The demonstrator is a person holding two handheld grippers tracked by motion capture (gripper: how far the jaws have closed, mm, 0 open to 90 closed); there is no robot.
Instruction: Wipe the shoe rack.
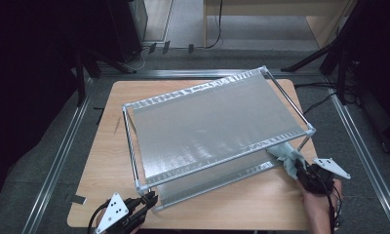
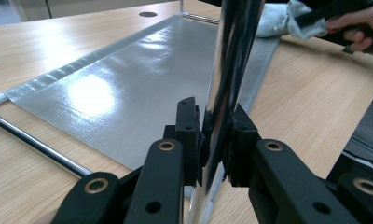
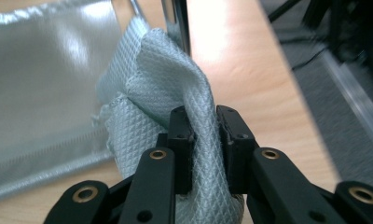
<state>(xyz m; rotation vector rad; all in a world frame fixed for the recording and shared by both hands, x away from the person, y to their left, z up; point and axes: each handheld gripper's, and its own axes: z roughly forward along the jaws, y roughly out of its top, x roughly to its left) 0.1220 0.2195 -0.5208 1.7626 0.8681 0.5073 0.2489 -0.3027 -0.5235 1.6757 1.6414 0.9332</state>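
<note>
While the left gripper clamps the rack's near chrome post, the right gripper pinches a pale green cloth. Cloth bunches ahead of those jaws, at the rack's right front corner, against its lower shelf.

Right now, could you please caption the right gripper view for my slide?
Right hand-held gripper pinching a grey cloth beside the rack's post.
</note>
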